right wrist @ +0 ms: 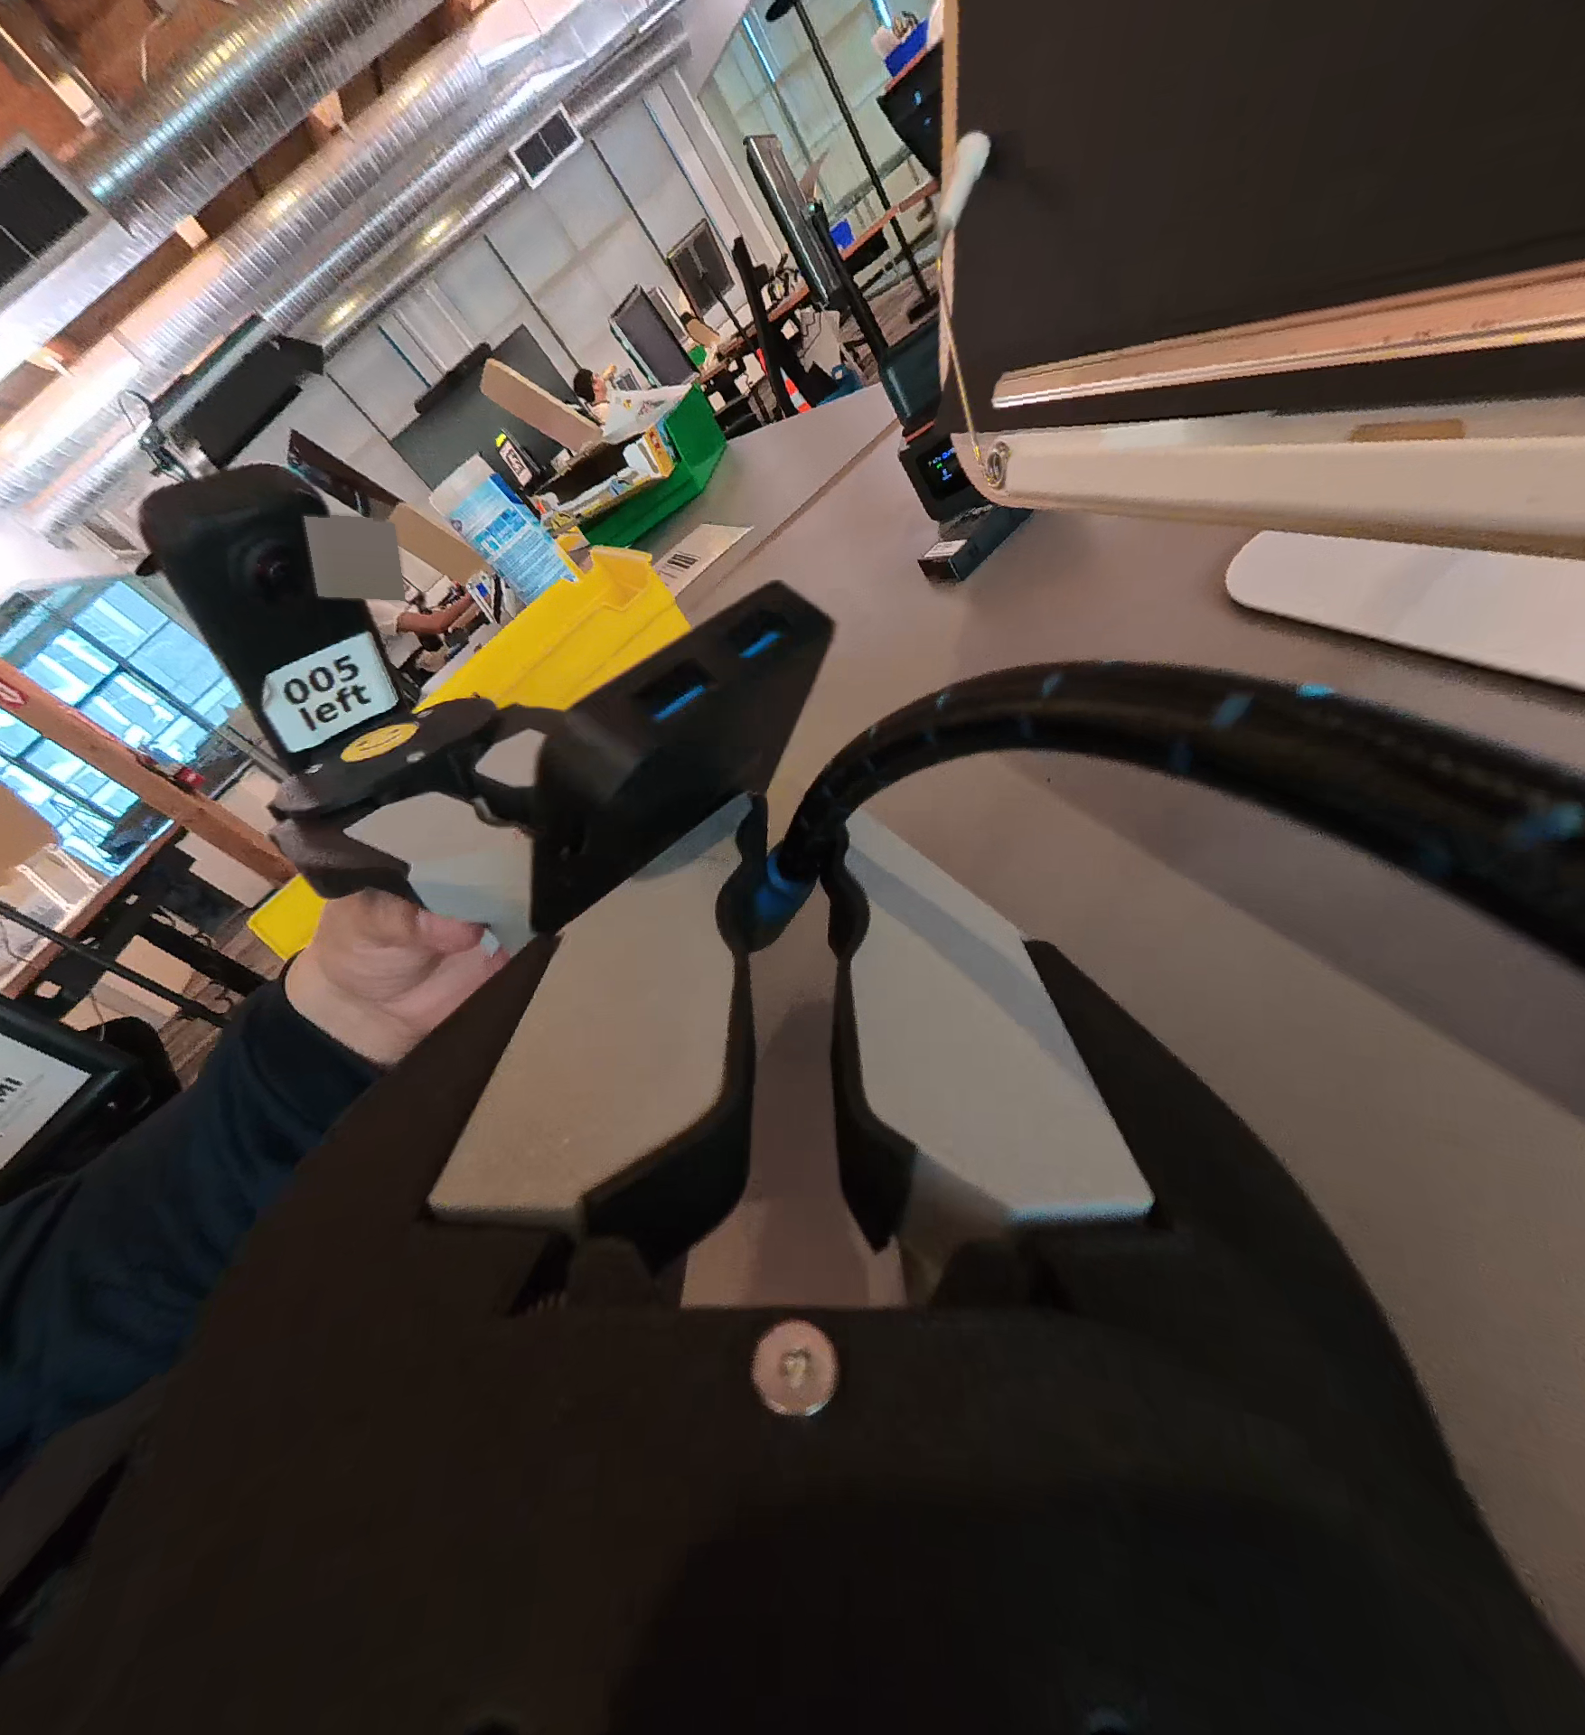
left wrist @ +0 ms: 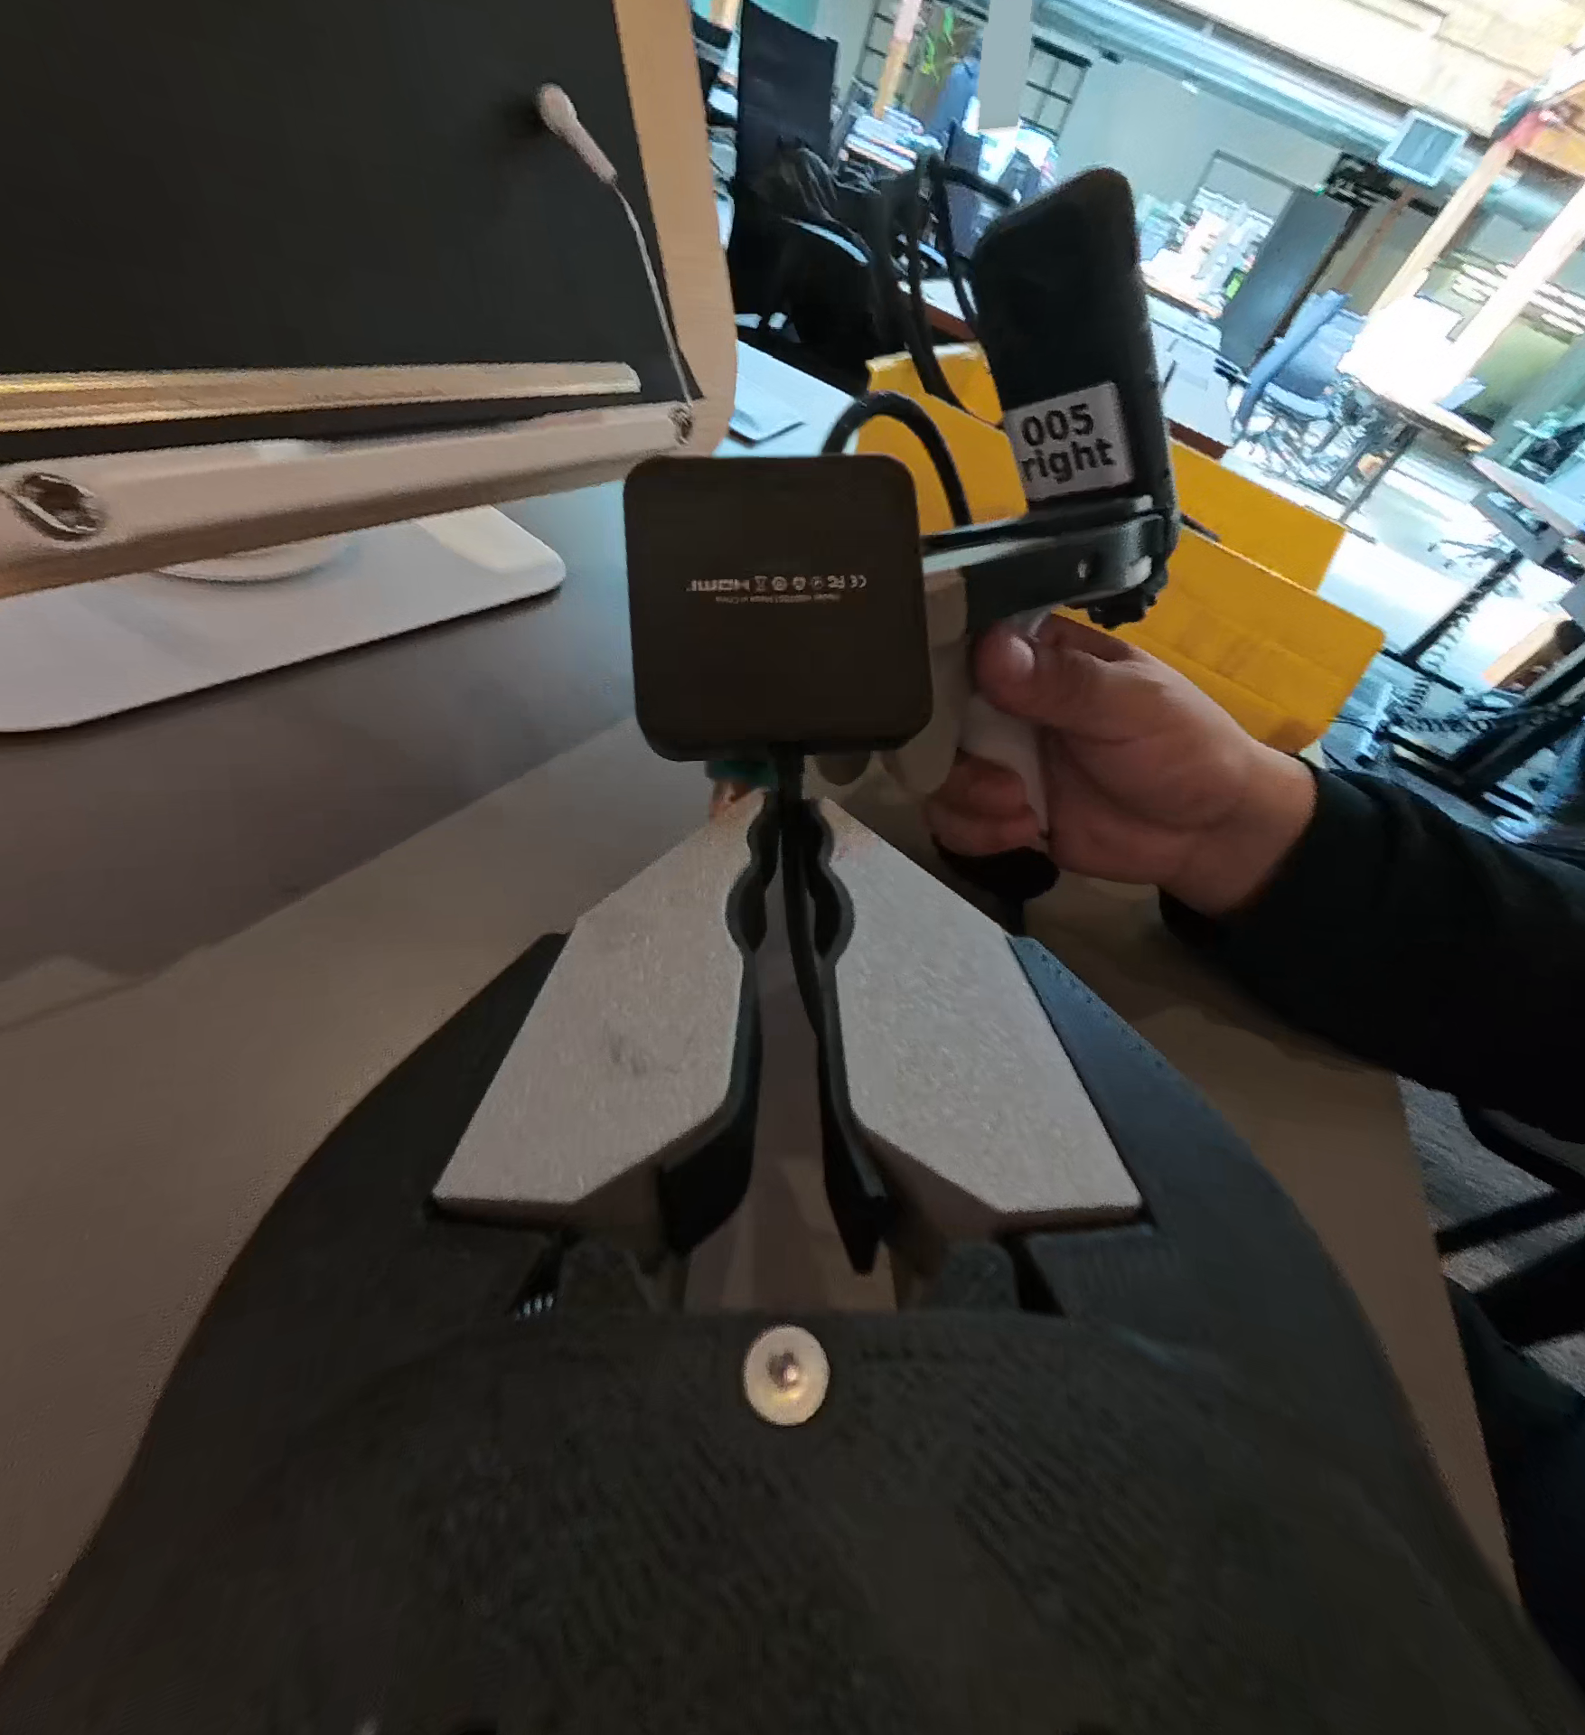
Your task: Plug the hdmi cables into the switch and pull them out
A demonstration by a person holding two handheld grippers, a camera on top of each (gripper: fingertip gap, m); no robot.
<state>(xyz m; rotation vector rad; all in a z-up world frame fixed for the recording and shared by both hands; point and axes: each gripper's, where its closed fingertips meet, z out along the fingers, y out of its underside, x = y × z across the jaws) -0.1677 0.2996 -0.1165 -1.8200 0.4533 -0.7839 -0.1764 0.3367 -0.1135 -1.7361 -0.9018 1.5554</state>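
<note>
The switch (left wrist: 775,606), a flat black square box, is held up off the worktop (left wrist: 207,1080), well above it and in front of the monitor (left wrist: 301,235). The left tool (left wrist: 789,826) is closed on the thin black lead (left wrist: 803,939) that comes out of the switch's near edge, so the box hangs from that grip at the fingertips. In the right wrist view the same switch (right wrist: 676,751) shows its side with two blue ports (right wrist: 671,697), both of them empty. The right tool (right wrist: 784,882) is closed on the blue-and-black plug end of a thick braided cable (right wrist: 1239,742), which arcs away to the right; the plug sits just beside the switch but apart from it, not seated in either port that shows. As a judgement: the pictures do not settle whether this is the approach to plugging in or the moment after pulling out. Whether other cables are involved cannot be told, as only this one shows.
</note>
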